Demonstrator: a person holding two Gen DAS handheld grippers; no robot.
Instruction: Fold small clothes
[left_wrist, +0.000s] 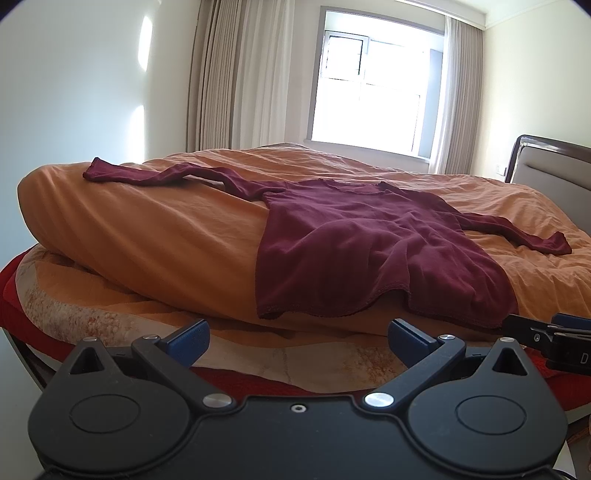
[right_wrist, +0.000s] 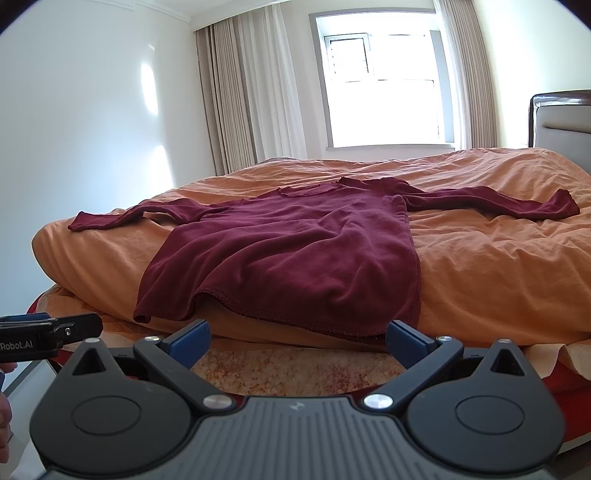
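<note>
Dark red long-sleeved shirt (left_wrist: 369, 243) (right_wrist: 295, 254), spread flat and front-up on an orange duvet (left_wrist: 147, 236) (right_wrist: 498, 266), the landmark for all positions below. Collar toward the far side of the duvet, nearer the window (left_wrist: 369, 81) (right_wrist: 384, 77); hem draped over the duvet's near edge, wavy and partly lifted off the surface. Both sleeves stretched outward across the duvet, one to each side of the body panel, cuffs resting on the orange fabric. Body panel creased, not yet folded.

Left gripper (left_wrist: 297, 338), seen from its own camera, held just short of the duvet's near edge and below the shirt hem; blue fingertips (left_wrist: 188, 338) spread wide apart, nothing between them, no contact with shirt or duvet. Right gripper (right_wrist: 297, 338), from its own camera, likewise held at the duvet's near edge, directly below the hem; blue pads (right_wrist: 406, 338) spread wide, empty, clear of the cloth. Each tool also visible at the margin of the other's view, level with the duvet's near edge.

Beneath the duvet, a patterned orange-and-cream layer (left_wrist: 110, 314) (right_wrist: 295, 369), and under that a red layer (left_wrist: 7, 295) at the edge. Padded headboard (left_wrist: 554, 170) (right_wrist: 561, 118) at the duvet's right end. Beige curtains (left_wrist: 221, 74) (right_wrist: 236, 92) beyond the duvet's far side, flanking the window.
</note>
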